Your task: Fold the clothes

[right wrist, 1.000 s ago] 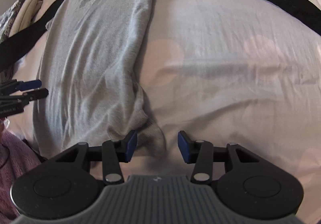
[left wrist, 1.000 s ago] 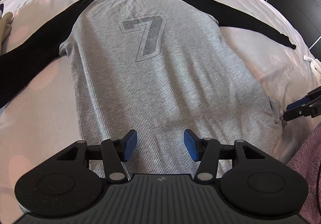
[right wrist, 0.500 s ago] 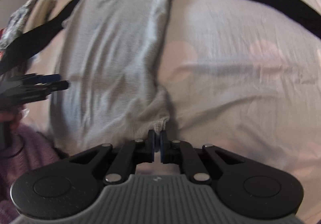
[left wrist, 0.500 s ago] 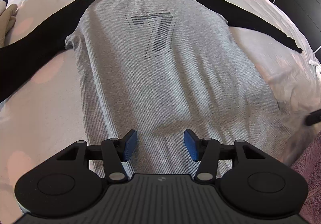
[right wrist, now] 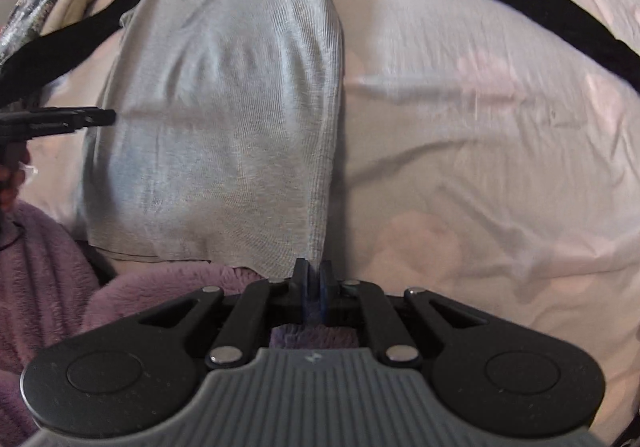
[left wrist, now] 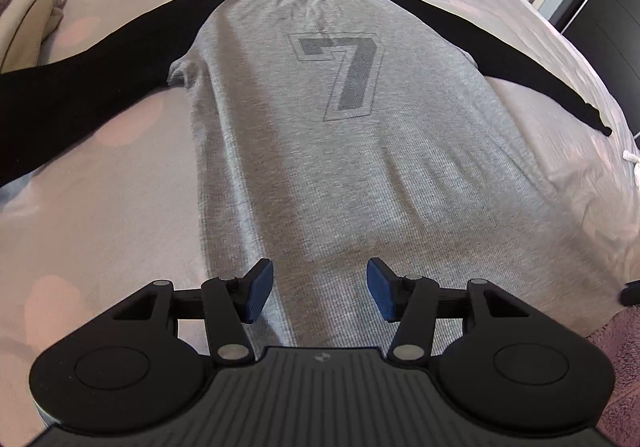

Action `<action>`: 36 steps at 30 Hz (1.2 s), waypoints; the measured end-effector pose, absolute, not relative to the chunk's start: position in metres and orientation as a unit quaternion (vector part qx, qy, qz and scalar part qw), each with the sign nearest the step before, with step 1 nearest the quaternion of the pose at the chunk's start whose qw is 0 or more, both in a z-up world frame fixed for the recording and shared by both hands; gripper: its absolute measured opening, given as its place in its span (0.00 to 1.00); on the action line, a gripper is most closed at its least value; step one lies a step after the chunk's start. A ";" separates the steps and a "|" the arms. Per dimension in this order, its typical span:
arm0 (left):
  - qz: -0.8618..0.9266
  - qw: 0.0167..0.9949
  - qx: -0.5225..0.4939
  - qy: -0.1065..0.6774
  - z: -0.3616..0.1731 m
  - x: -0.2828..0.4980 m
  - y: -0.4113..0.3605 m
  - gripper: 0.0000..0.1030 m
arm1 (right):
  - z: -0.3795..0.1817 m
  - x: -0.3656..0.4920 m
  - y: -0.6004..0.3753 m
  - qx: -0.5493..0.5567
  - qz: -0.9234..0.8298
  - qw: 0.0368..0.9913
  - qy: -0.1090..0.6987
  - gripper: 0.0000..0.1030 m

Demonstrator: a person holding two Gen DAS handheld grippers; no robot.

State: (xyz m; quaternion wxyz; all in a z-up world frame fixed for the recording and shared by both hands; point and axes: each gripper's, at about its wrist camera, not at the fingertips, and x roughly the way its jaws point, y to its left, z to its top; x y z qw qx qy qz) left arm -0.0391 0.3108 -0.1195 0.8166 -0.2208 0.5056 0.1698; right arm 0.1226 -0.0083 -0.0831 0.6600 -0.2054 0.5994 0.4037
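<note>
While the shirt [left wrist: 320, 151] lies flat and face-up on the bed [left wrist: 100, 215], sleeves spread — number 7 showing — the right gripper [right wrist: 314, 287] is clenched on its hem corner [right wrist: 308, 259]. Left gripper [left wrist: 318, 289] hovers released over the hem. Step looks like corner pickup; next, left needs a matching pinch on the opposite corner.

A grey ribbed long-sleeved shirt [left wrist: 320, 151] with black sleeves and a printed 7 lies flat on the pale pink-spotted bed [left wrist: 104, 215]. The left claw [left wrist: 319, 289] hovers over its hem, jaws apart.
</note>
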 end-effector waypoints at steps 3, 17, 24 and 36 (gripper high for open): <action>0.174 0.806 -0.250 0.507 -0.116 -0.047 0.324 0.48 | -0.081 0.122 -0.004 -0.206 0.411 0.670 0.583 0.19; 0.159 0.720 -0.300 0.605 -0.118 -0.068 0.344 0.48 | -0.100 0.154 0.078 -0.068 0.480 0.711 0.510 0.39; 0.158 0.659 -0.307 0.669 -0.139 -0.076 0.337 0.48 | -0.124 0.181 0.071 -0.018 0.479 0.702 0.527 0.42; 0.140 0.660 -0.270 0.687 -0.154 -0.084 0.314 0.23 | -0.148 0.209 0.056 0.052 0.440 0.707 0.551 0.42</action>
